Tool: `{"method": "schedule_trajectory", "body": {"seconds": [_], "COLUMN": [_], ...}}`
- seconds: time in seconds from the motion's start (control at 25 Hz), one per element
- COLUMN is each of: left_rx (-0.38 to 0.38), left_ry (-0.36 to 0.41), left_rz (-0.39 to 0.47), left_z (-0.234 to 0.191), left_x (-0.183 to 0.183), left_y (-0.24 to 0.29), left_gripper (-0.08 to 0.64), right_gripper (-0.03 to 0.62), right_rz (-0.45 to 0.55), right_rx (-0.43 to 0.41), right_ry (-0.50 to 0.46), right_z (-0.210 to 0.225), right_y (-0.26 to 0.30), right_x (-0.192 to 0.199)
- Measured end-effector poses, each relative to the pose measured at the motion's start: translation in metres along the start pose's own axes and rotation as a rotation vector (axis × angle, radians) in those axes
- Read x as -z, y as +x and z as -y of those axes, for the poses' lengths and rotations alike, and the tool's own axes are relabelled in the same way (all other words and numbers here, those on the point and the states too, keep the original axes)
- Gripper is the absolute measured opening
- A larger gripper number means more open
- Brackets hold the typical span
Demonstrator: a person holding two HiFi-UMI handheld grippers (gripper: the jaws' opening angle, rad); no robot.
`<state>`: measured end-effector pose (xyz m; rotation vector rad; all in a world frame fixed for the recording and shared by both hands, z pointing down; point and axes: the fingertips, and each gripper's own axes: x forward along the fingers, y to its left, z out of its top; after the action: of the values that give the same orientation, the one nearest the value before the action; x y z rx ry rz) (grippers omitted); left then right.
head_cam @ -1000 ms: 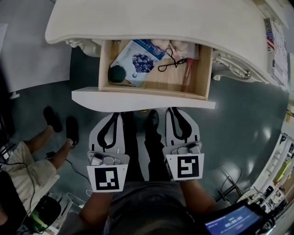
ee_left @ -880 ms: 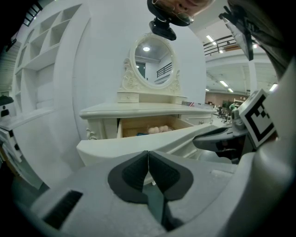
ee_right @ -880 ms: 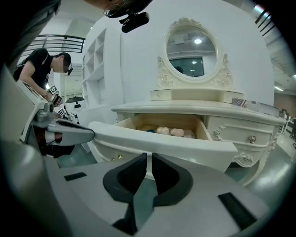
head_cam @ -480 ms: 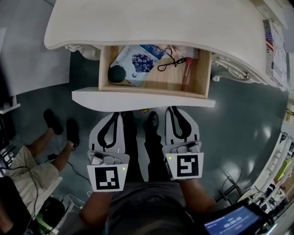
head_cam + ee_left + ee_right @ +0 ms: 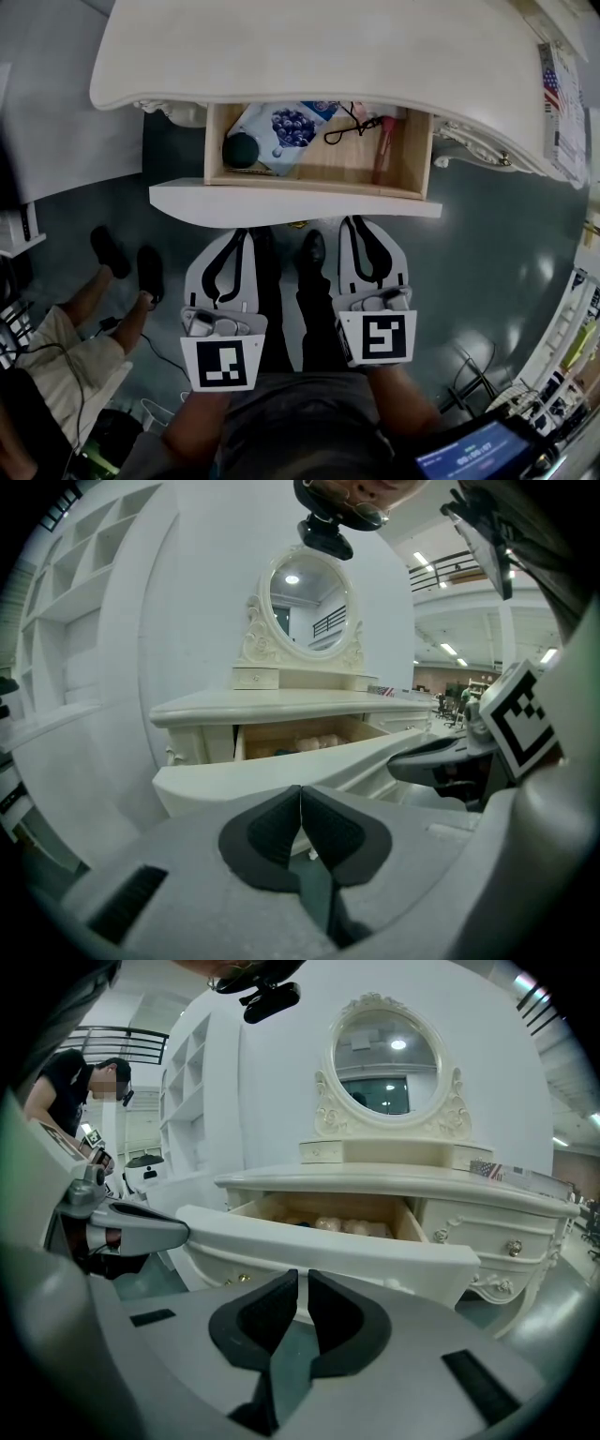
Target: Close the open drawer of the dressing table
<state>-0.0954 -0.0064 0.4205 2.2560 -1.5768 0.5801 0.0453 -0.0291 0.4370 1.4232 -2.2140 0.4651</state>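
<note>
The cream dressing table (image 5: 309, 47) has its middle drawer (image 5: 291, 201) pulled out, showing a wooden inside. In it lie a dark ball (image 5: 240, 150), a blue pouch (image 5: 286, 127), a black cord (image 5: 349, 131) and a pink stick (image 5: 382, 150). My left gripper (image 5: 234, 236) and right gripper (image 5: 362, 227) point at the white drawer front, tips right at its lower edge. Both are shut with nothing held. In the left gripper view the drawer front (image 5: 309, 761) lies just past the left gripper (image 5: 301, 794); in the right gripper view the same front (image 5: 347, 1241) is just past the right gripper (image 5: 303, 1283). Contact cannot be told.
An oval mirror (image 5: 386, 1054) stands on the tabletop. A seated person's legs (image 5: 66, 328) and black shoes (image 5: 141, 267) are on the floor to the left. A side drawer with knobs (image 5: 511, 1246) is at the right. My own feet (image 5: 309, 248) stand under the drawer.
The strip of drawer inside that shows under the tabletop has narrowed, so the drawer sits further in. Both grippers hold much the same place by its front.
</note>
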Motion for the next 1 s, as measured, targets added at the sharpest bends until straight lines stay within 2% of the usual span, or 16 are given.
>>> {"method": "schedule_trajectory", "body": {"seconds": [0.2, 0.44, 1.0], "left_rx": [0.01, 0.02, 0.016], "left_ry": [0.013, 0.027, 0.007], "left_rz": [-0.003, -0.011, -0.002], "left_z": [-0.006, -0.004, -0.012], "left_x": [-0.007, -0.004, -0.008], "left_y": [0.009, 0.009, 0.016], "left_gripper": [0.017, 0.017, 0.017], "right_gripper": [0.017, 0.017, 0.017], "right_rz": [0.013, 0.015, 0.015], "right_rx": [0.006, 0.004, 0.008], "right_ry": [-0.009, 0.001, -0.016], "right_z": [0.003, 0.002, 0.002], "right_y": [0.009, 0.009, 0.018], "right_x": [-0.013, -0.007, -0.014]}}
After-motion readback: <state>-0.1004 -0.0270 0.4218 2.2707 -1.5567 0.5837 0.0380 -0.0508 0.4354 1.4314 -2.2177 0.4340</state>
